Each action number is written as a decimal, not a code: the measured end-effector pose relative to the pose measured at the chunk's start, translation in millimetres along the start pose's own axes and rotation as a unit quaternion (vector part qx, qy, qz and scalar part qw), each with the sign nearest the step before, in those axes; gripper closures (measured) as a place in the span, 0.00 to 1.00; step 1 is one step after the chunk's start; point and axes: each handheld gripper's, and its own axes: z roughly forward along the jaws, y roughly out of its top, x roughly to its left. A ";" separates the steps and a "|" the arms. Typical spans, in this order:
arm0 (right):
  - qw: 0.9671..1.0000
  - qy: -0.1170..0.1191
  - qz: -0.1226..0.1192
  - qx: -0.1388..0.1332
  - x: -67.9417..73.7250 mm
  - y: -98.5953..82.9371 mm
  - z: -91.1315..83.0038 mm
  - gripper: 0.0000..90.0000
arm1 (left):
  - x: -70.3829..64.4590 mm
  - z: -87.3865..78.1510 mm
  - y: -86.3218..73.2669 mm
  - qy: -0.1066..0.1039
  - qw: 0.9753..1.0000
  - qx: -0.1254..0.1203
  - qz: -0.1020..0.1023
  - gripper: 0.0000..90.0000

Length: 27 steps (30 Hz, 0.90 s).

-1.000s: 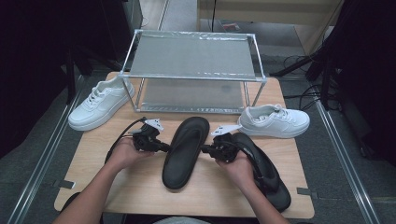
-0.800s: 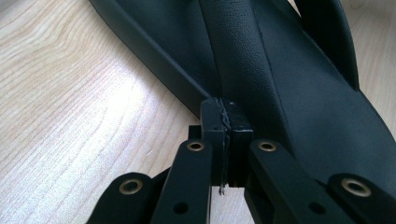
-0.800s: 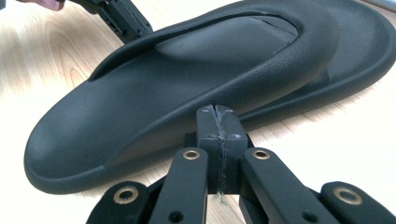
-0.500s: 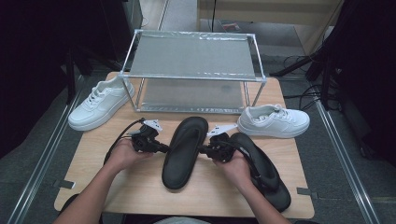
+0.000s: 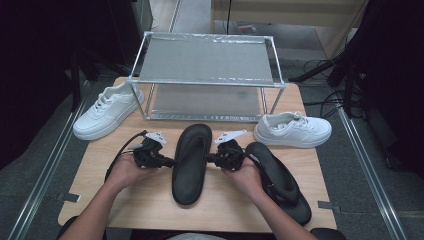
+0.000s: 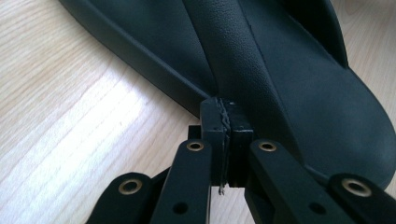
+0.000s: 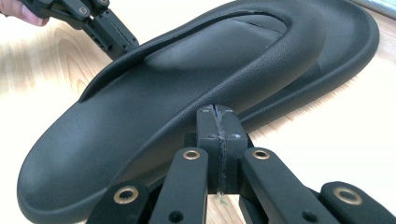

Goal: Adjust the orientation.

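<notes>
Sandal [image 5: 190, 159] lies on table [image 5: 150, 200], both closed grippers [image 5: 166, 161] [image 5: 212, 159] touching its sides.

Lab — floor cables [image 5: 320, 67], metal rack [image 5: 207, 75].

Centre of the frame is crowded: the black sandal [image 5: 191, 156] lies lengthwise with the left tongs [image 5: 168, 161] and right tongs [image 5: 210, 158] pressed to its sides. Lower right, the second sandal [image 5: 278, 179] blocks. The rack [image 5: 207, 77] walls off the top, white sneakers [image 5: 106, 110] [image 5: 294, 129] flanking. Bare bench [image 5: 145, 202] lower left lies open.
</notes>
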 end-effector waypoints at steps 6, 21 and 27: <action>1.000 0.008 -0.002 -0.002 2.4 6.0 8.4 1.00 | -1.3 -7.2 -10.8 0.007 1.000 0.001 -0.010 0.99; 1.000 0.012 -0.004 0.007 1.8 10.5 9.7 0.98 | 3.6 -15.0 -16.0 0.003 0.999 -0.017 -0.027 0.83; 1.000 0.003 -0.001 -0.007 -1.9 9.7 -2.0 0.91 | 8.2 -26.6 -14.7 0.005 0.999 -0.041 -0.036 0.69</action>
